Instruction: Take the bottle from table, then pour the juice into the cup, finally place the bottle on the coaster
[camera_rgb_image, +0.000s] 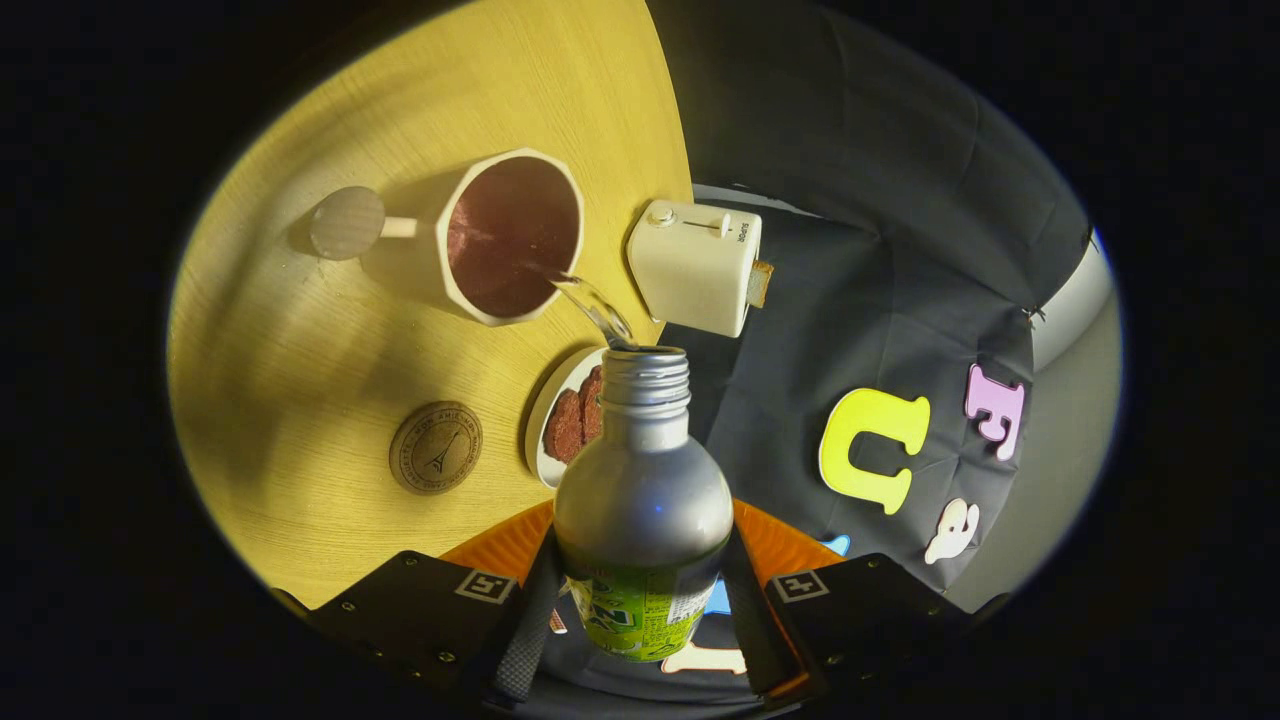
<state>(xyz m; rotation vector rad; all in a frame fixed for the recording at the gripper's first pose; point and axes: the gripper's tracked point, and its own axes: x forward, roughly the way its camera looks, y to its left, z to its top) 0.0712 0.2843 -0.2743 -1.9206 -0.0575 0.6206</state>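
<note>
Gripping smooth metal bottle (643, 500), faceted cup (510, 238)

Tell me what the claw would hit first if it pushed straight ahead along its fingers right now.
Probably the white plate of brown cookies lying just beyond the silver metal bottle the claw grips, then the white faceted cup receiving juice. Depth is unclear.

Uncapped silver bottle (643, 480) tilted, juice streaming into white faceted cup (508, 236); round wooden coaster (436, 447) bare, nearby.
</note>
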